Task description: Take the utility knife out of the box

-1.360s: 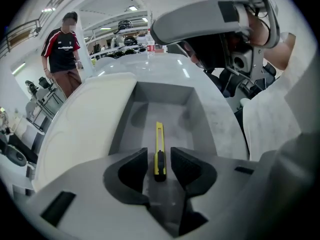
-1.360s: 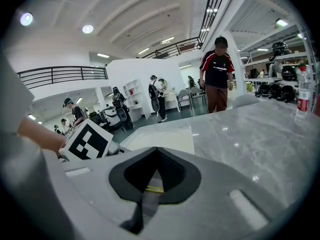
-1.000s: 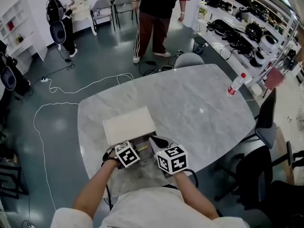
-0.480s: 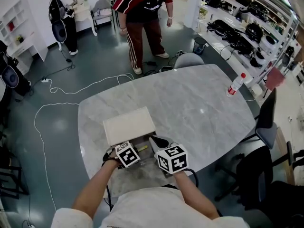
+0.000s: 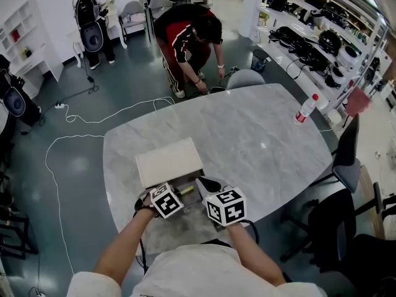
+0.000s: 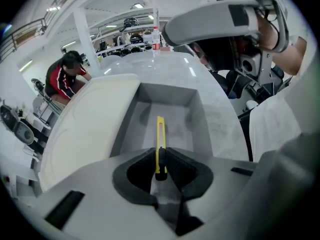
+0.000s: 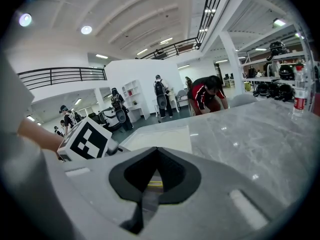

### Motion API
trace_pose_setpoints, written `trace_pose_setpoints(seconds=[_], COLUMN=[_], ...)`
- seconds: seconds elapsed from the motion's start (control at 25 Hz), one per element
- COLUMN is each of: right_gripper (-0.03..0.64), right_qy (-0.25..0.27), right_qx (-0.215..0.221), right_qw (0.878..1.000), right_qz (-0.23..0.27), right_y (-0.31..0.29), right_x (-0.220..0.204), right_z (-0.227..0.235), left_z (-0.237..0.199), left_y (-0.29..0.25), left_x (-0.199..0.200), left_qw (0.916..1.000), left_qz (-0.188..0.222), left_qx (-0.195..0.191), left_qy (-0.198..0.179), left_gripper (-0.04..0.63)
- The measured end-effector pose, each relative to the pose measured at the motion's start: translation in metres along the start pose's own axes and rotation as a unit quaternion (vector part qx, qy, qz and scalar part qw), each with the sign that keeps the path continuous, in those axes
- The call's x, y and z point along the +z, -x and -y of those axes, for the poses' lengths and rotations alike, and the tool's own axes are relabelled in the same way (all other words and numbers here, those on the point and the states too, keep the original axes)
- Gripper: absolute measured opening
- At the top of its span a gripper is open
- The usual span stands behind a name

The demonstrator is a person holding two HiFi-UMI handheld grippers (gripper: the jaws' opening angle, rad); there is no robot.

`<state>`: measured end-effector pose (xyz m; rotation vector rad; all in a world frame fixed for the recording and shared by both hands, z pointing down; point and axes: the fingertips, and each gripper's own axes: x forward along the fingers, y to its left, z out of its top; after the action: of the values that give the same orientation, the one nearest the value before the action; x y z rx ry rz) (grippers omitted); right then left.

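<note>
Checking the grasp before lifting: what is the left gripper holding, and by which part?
The left gripper is shut on the yellow utility knife, at its near end; the rest points out over the open box.

Left gripper (image 6: 160,160): jaws closed on the near end of the knife.
Knife: slim yellow plastic utility knife (image 6: 160,134), seen edge-on, pointing straight away from the jaws over the box's open inside. Lifted or resting, cannot tell.
Box: open grey rectangular box (image 6: 200,119), with its off-white lid (image 6: 90,119) folded out to the left.
Table: pale grey marble table (image 6: 170,66), under the box.
Right gripper (image 6: 215,20): grey, high at upper right, above the table.
Background: person in red-and-black top (image 6: 65,76), bent forward, far left.
</note>
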<state>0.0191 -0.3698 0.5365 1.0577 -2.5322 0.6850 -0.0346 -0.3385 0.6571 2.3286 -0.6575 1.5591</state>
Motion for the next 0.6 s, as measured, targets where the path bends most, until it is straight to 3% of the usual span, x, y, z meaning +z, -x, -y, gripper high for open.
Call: trace_pose_setpoints(seconds=[0.36, 0.6], right_gripper=[0.005, 0.005], right_qy=[-0.001, 0.001], right_qx=[-0.01, -0.015], right_qw=[1.0, 1.0], right_qz=[0.012, 0.019], right_y=[0.015, 0.024], right_x=[0.001, 0.0], right_z=[-0.011, -0.021], left_z=[0.003, 0.001], left_y=[0.025, 0.051], left_x=[0.009, 0.018], left_qw=[0.9974, 0.9914], left_qz=[0.056, 0.105], left_qx=[0.027, 0.054], left_qy=[0.036, 0.057], left_gripper=[0.06, 0.06])
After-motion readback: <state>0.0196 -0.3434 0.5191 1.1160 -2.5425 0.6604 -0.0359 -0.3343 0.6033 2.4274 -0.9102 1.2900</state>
